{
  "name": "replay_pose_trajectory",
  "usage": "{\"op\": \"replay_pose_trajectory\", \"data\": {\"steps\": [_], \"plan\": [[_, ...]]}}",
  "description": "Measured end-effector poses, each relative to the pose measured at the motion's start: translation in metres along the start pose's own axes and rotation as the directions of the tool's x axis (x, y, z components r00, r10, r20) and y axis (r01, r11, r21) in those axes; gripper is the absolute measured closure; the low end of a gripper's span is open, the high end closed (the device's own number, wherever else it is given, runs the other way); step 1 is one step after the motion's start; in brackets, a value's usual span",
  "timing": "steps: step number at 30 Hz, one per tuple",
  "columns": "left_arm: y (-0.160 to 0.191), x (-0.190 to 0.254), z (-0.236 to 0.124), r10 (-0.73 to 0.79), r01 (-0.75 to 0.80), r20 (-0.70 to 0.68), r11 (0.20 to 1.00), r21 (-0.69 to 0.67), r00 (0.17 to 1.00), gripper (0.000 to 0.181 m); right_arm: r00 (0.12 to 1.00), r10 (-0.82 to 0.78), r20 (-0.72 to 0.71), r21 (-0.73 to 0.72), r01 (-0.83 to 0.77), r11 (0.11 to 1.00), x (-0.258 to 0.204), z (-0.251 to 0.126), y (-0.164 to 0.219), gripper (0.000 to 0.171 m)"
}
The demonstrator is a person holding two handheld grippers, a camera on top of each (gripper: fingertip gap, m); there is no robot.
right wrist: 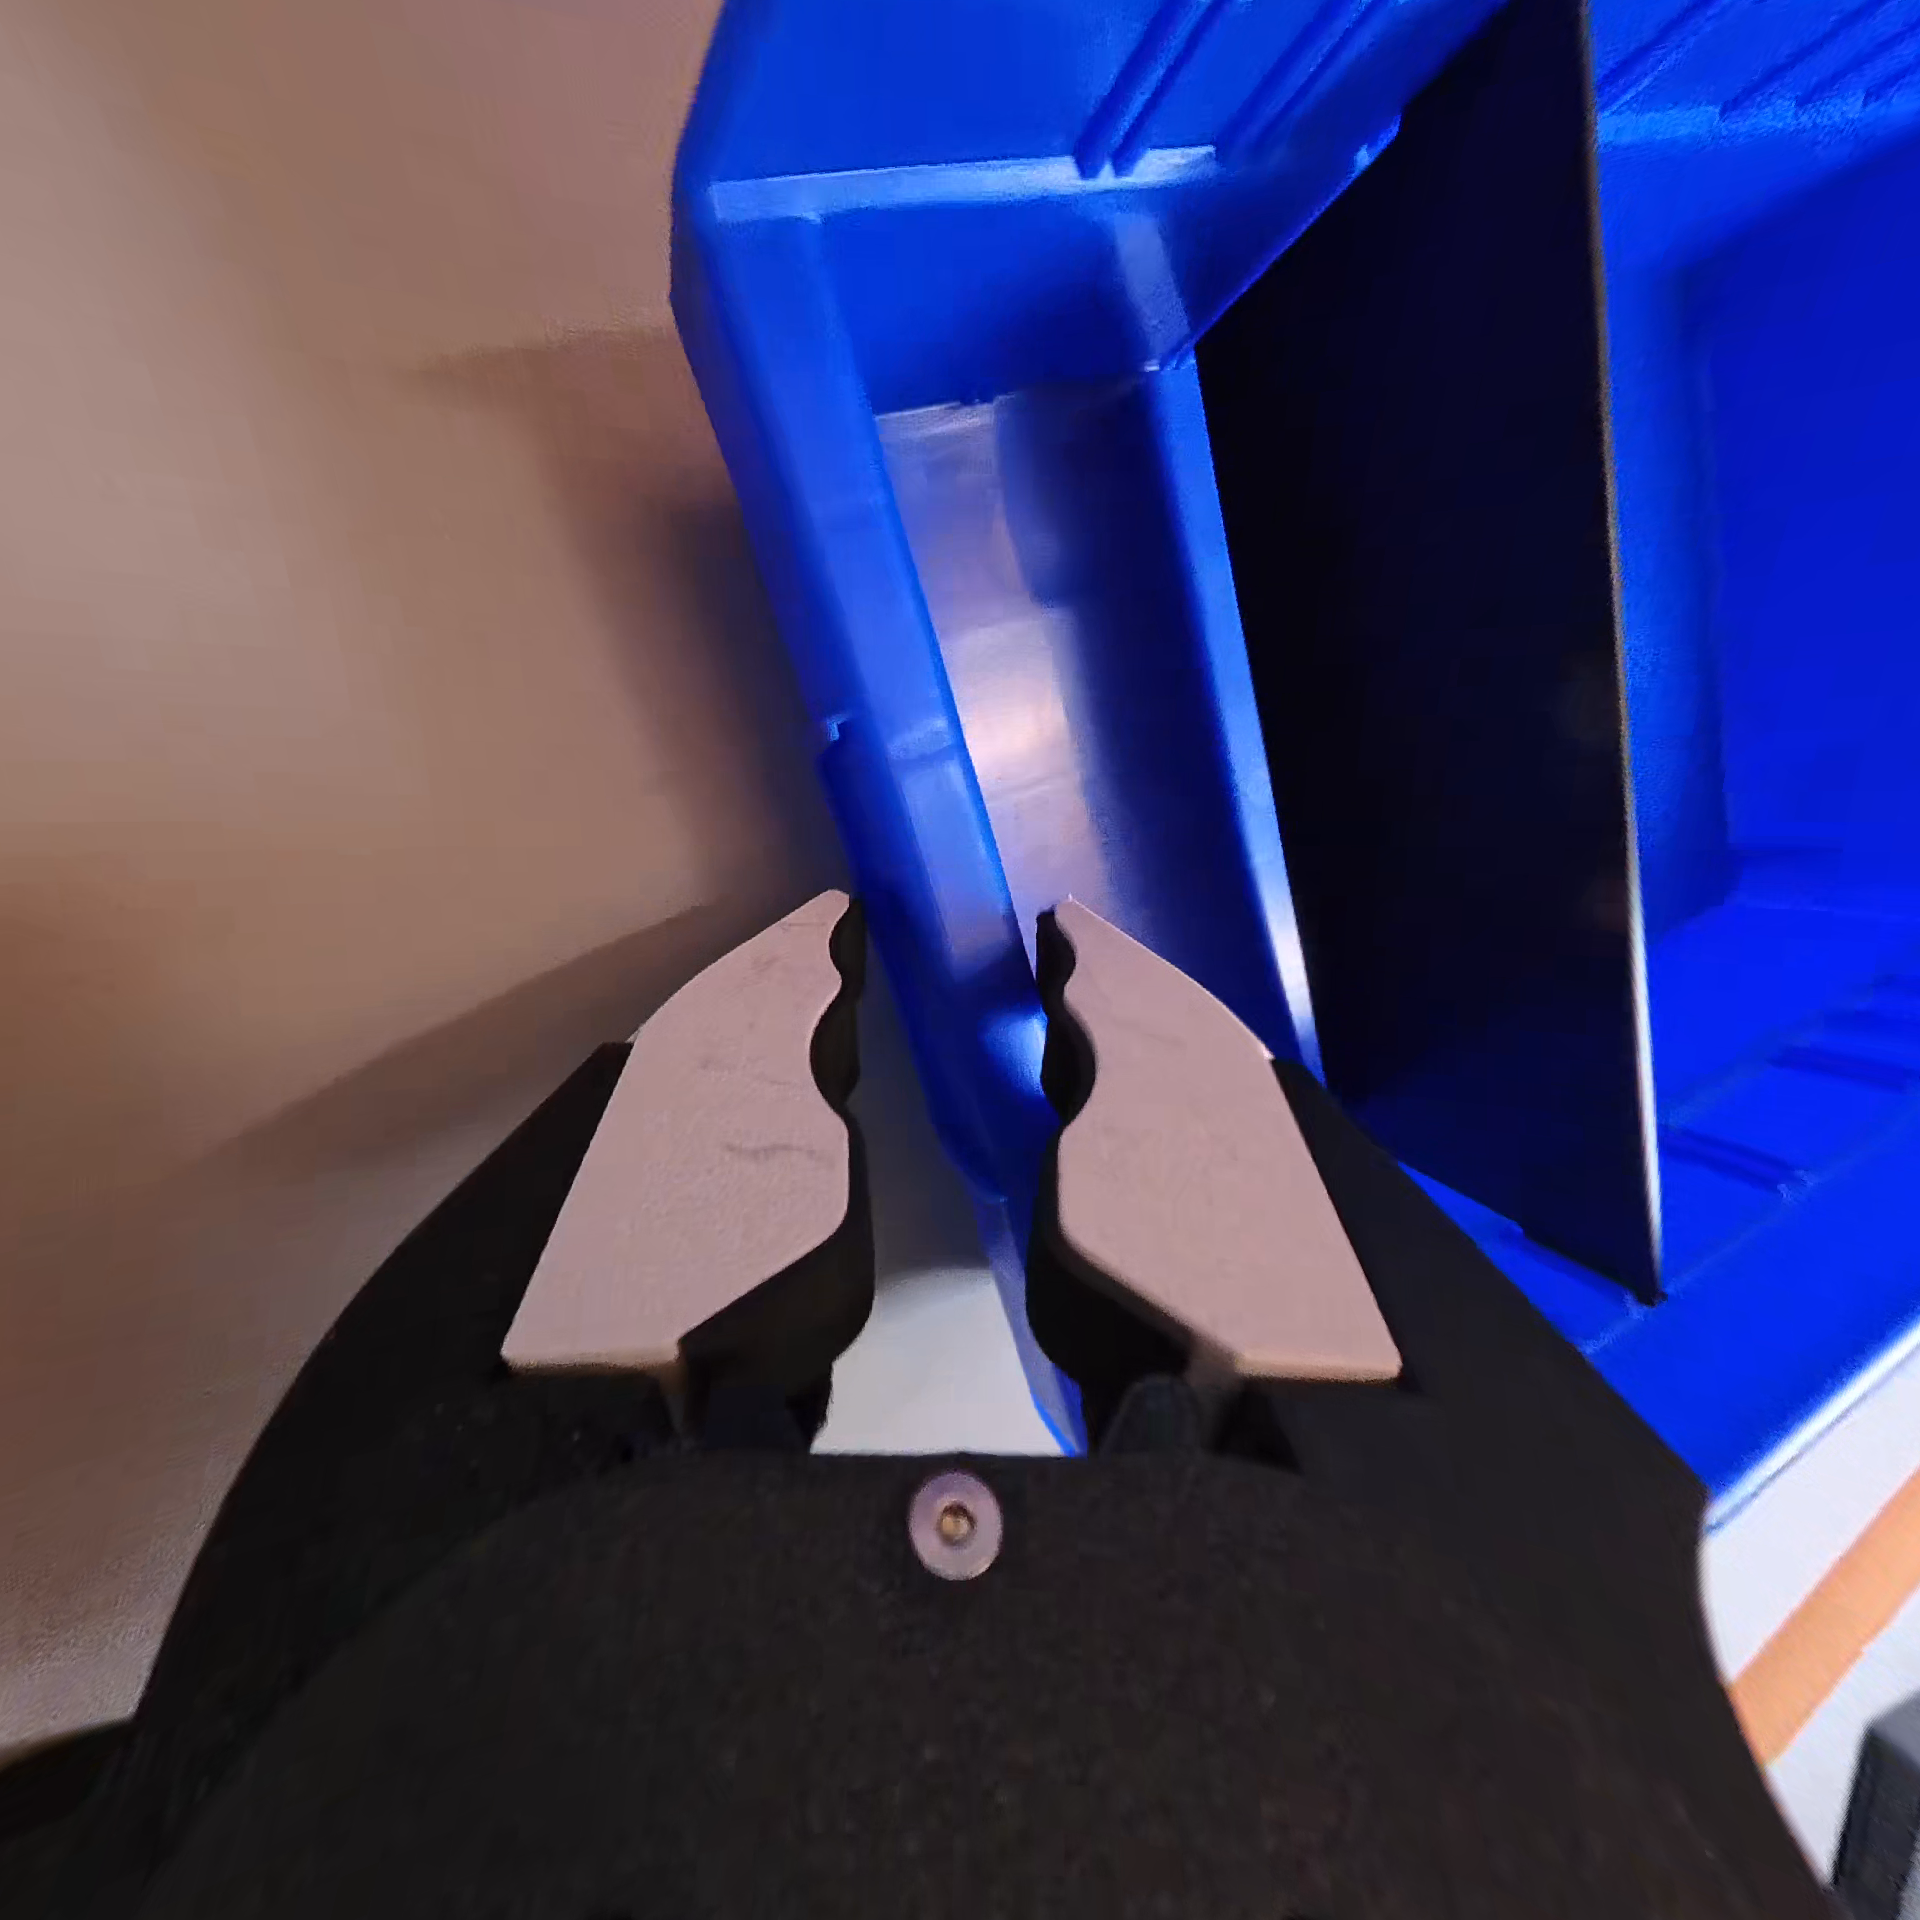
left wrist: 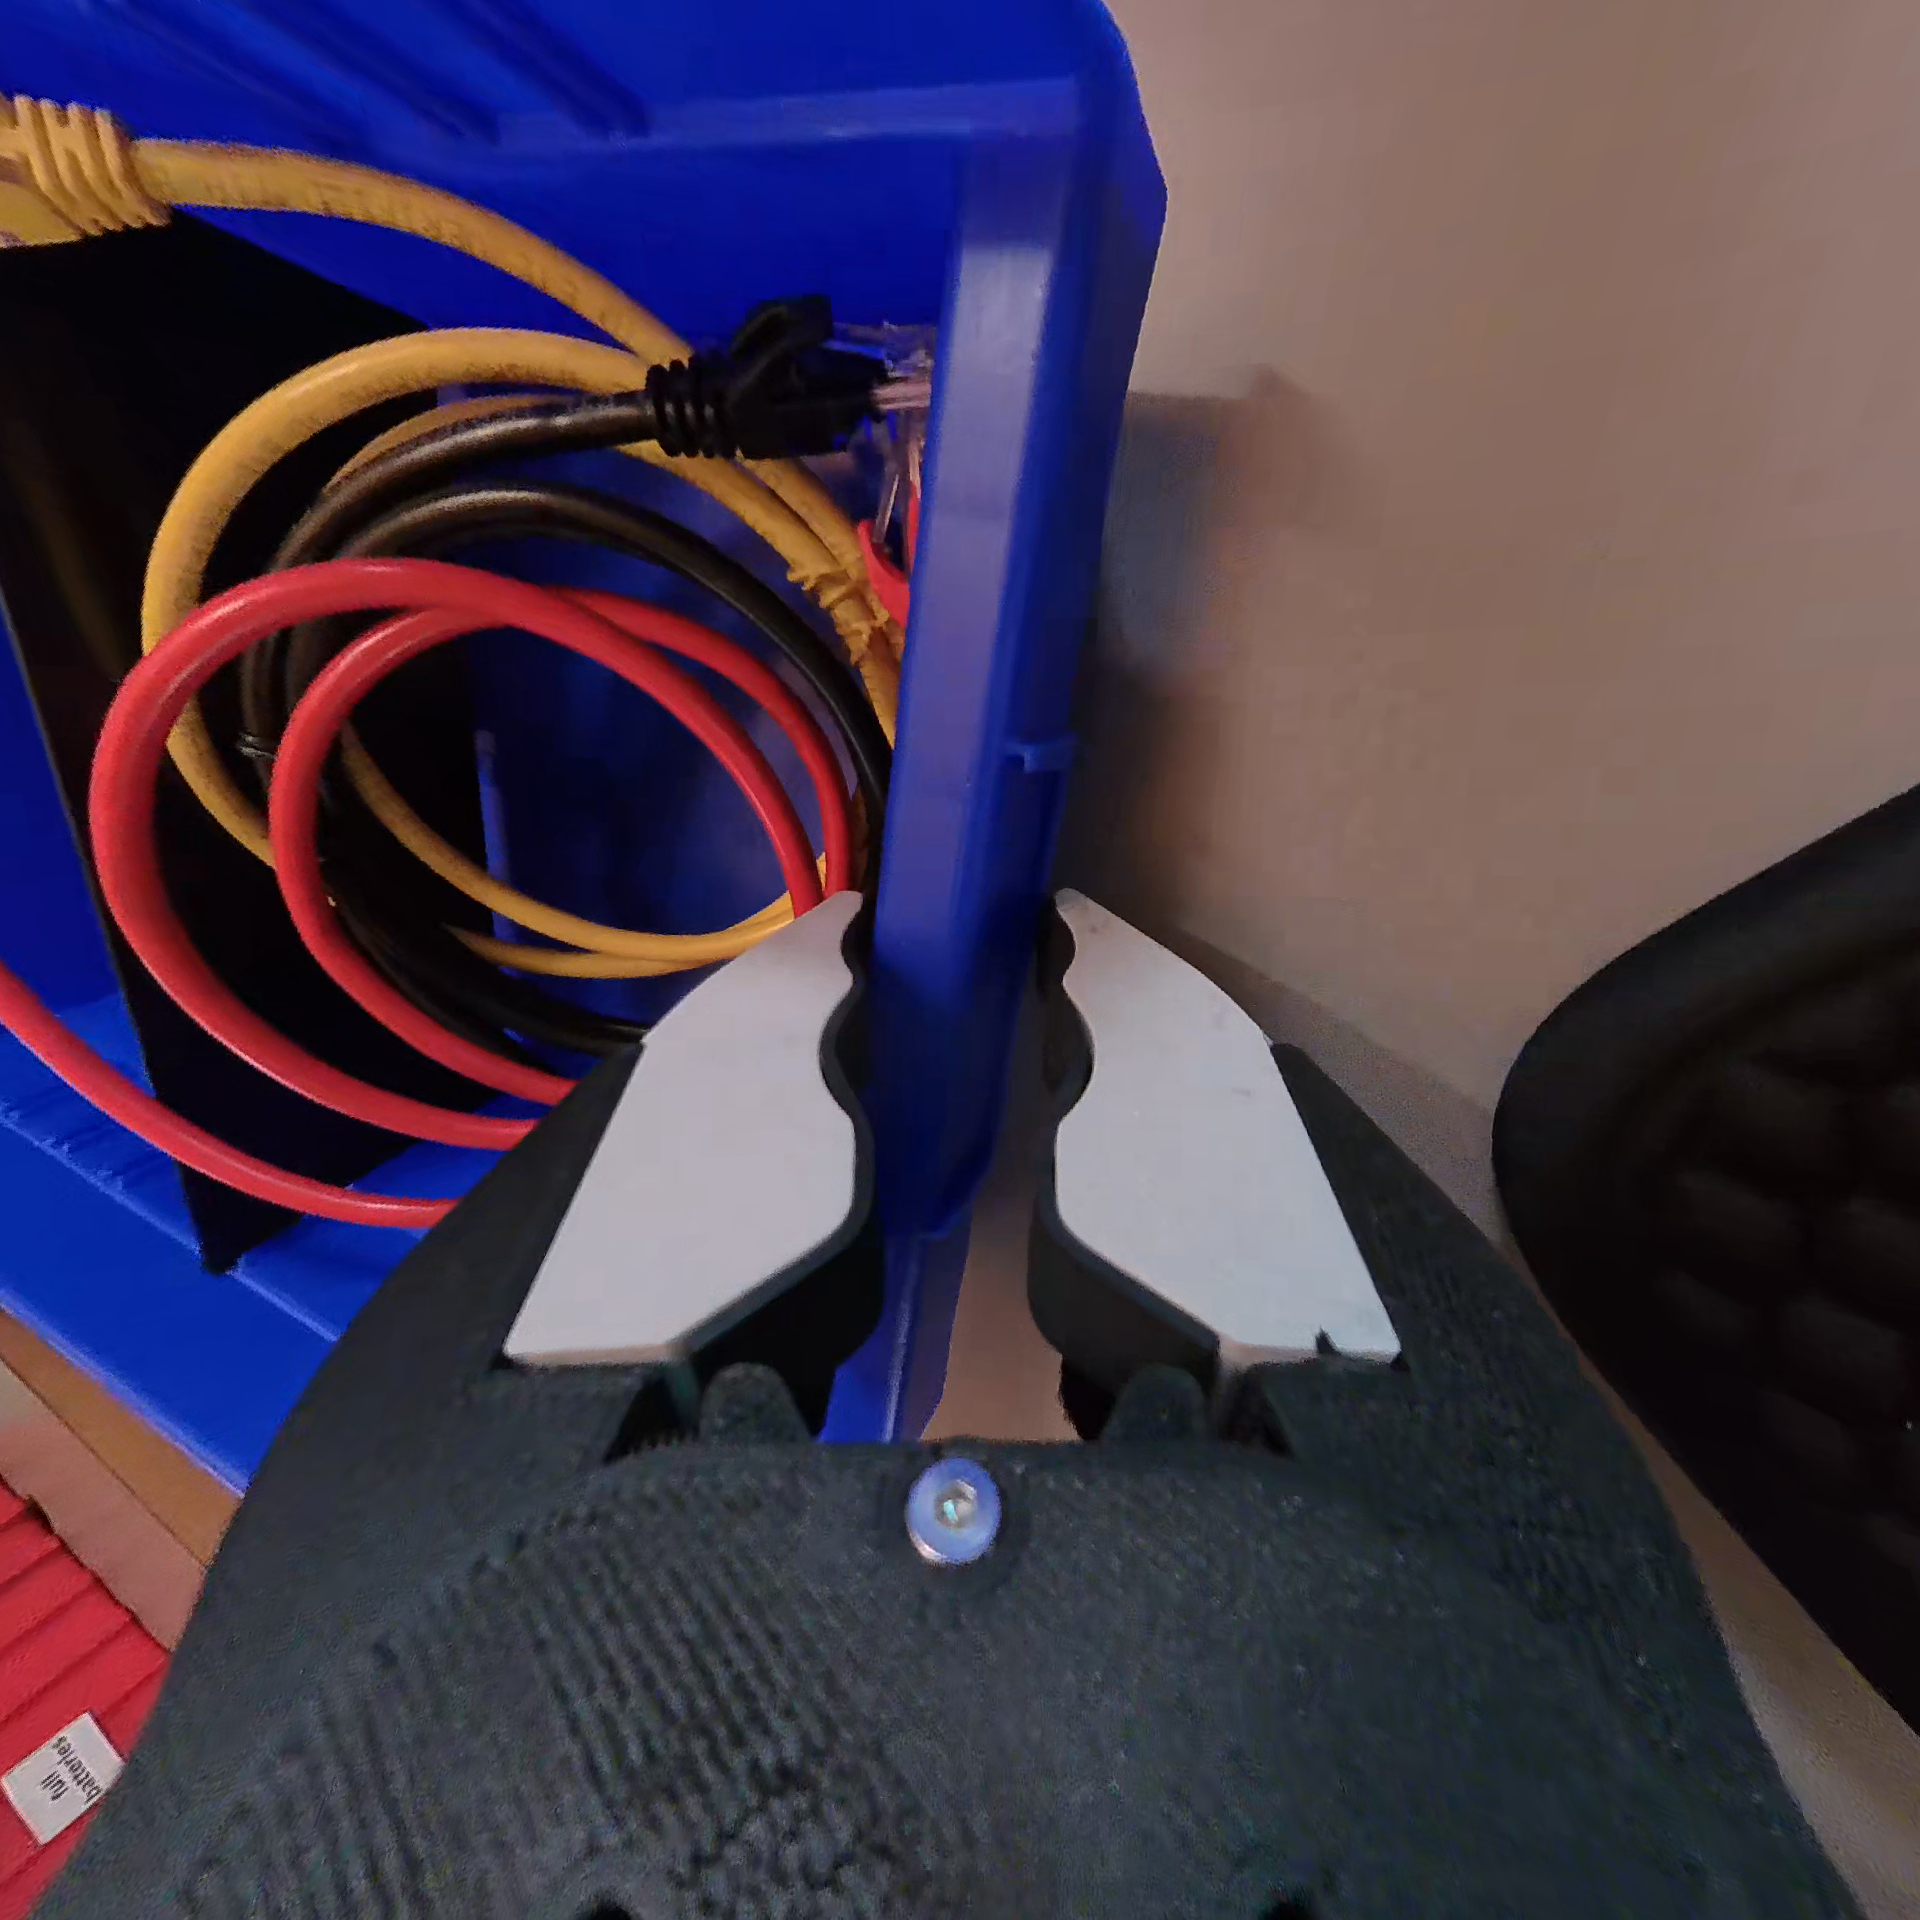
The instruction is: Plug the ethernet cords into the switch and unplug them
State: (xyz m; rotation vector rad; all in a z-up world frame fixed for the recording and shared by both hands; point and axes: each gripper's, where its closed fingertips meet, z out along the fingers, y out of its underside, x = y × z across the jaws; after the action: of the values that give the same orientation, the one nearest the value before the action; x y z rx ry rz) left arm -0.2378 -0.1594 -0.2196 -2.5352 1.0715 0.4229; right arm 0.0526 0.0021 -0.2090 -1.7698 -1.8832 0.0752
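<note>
Bins: we count one blue bin (left wrist: 997,644), seen from both wrists, split by one black divider (right wrist: 1455,727).
Left gripper: our left gripper (left wrist: 951,925) straddles the bin's side wall, one finger inside and one outside, the jaws narrowed to about the wall's thickness; we cannot tell whether the pads press it.
Right gripper: our right gripper (right wrist: 945,920) straddles the opposite wall (right wrist: 935,727) the same way, the jaws part-open with the blue edge between them; the wall lies against the inner finger, and a sliver of light shows beside the outer one.
Cords: we count three coiled in the compartment by the left gripper: one yellow cord (left wrist: 499,239), one red cord (left wrist: 436,603), one black cord (left wrist: 582,426).
Plugs: a black-booted plug (left wrist: 769,384) with a clear tip rests at the inside of the wall; a yellow boot (left wrist: 62,166) shows at the upper left.
Far compartment: the right wrist view shows bare blue floor beyond the divider.
Switch: we see none in either view.
Surface: a pale tabletop (right wrist: 925,1361) with an orange edge strip (right wrist: 1829,1621).
Room: a plain beige wall (left wrist: 1507,416) behind; a black mesh object (left wrist: 1745,1195) to the right; a red bin (left wrist: 62,1621) with a white label at lower left.
</note>
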Motion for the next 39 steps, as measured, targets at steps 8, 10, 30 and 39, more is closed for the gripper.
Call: {"op": "replay_pose_trajectory", "data": {"steps": [8, 10, 30, 39], "plan": [[-0.02, -0.01, 0.01, -0.028, 0.028, -0.001, 1.0, 0.006, 1.0, 0.153, 0.991, 0.105, -0.081, -0.075, -0.111, 0.991, 0.049, -0.006, 0.057, 0.141], [-0.025, -0.016, 0.014, -0.043, 0.043, -0.008, 0.999, 0.015, 0.999, 0.153, 0.987, 0.136, -0.086, -0.085, -0.143, 0.986, 0.063, -0.003, 0.063, 0.141], [-0.039, -0.09, 0.021, -0.233, 0.242, -0.066, 0.947, 0.209, 0.97, 0.147, 0.948, 0.3, -0.103, 0.399, -0.237, 0.886, 0.089, -0.051, -0.005, 0.127], [-0.018, -0.206, -0.077, -0.562, 0.545, -0.119, 0.695, 0.469, 0.819, 0.143, 0.882, 0.47, 0.041, 0.775, -0.325, 0.543, 0.08, -0.067, -0.037, 0.123]]}}
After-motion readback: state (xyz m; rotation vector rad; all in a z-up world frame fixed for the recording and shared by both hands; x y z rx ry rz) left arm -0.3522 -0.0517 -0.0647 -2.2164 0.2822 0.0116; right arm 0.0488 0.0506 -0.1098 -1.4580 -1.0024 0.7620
